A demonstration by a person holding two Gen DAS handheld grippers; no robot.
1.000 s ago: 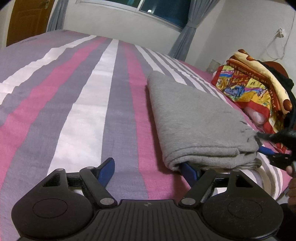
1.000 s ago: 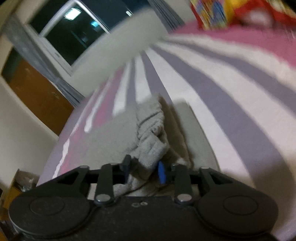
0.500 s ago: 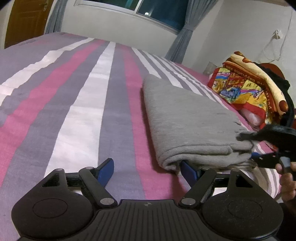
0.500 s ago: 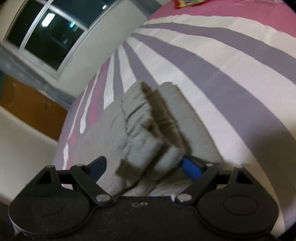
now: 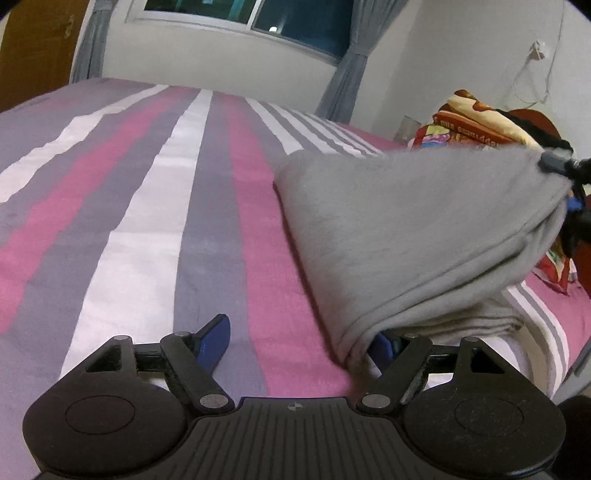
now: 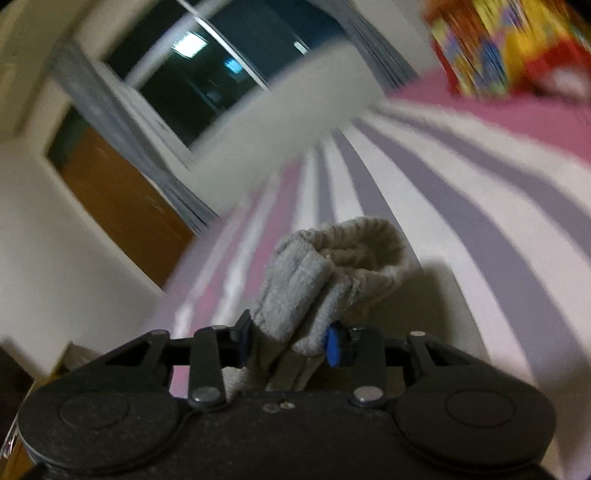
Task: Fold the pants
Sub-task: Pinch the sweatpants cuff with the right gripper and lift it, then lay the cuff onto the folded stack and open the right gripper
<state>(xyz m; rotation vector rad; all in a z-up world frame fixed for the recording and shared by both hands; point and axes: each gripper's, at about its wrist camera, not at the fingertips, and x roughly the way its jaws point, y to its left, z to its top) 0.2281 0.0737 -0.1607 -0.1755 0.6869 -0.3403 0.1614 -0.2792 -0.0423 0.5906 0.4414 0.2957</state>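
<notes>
Fingers of the right gripper [image 6: 288,341] are closing on a bunched end of the grey pants [image 5: 406,229], raised off the striped bed [image 5: 147,206]. Beside them, the left gripper [image 5: 299,341] is spread wide, its right blue pad tucked under the near fold, which hides the tip. Beyond lie a bright patterned blanket [image 5: 476,125], a dark window [image 5: 258,18], grey curtains [image 5: 343,77] and a wooden door [image 6: 122,206].

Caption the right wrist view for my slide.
Right gripper closing on bunched grey knit pants above striped bedsheet.
</notes>
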